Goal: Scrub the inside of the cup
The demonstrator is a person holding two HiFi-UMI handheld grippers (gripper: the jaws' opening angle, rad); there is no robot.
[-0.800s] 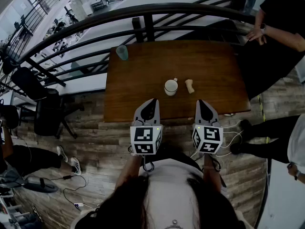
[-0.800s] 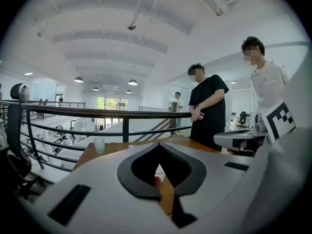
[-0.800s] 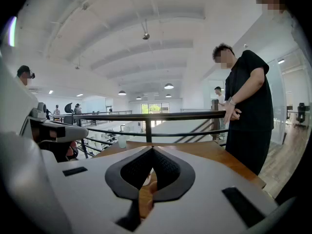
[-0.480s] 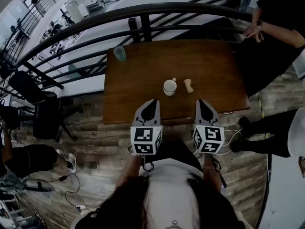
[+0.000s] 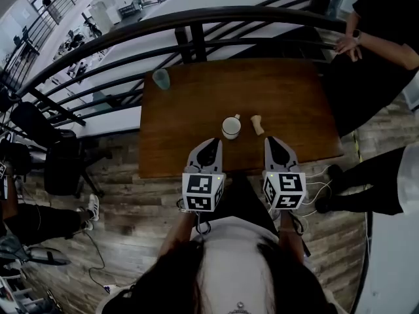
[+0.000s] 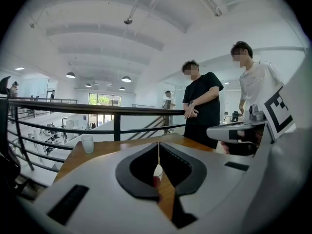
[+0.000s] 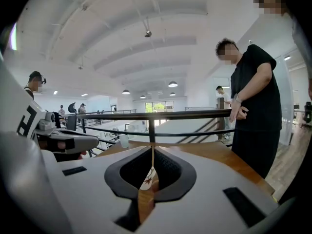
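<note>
Scrubbing has not begun. The cup [image 5: 230, 127] stands free mid-frame on the worktop [image 5: 294, 103], with what looks like a small pale brush [image 5: 257, 124] just right of it. The left gripper [image 5: 210, 142] and right gripper [image 5: 271, 142] hover below them, jaws together, holding nothing.

Closing in | left gripper [image 5: 210, 144] and right gripper [image 5: 272, 142] creep further over the surface [image 5: 190, 100] | cup [image 5: 230, 127] now nearer their tips

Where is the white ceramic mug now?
In the head view, the white ceramic mug stands near the middle of the brown wooden table, just left of a small beige object.
</note>
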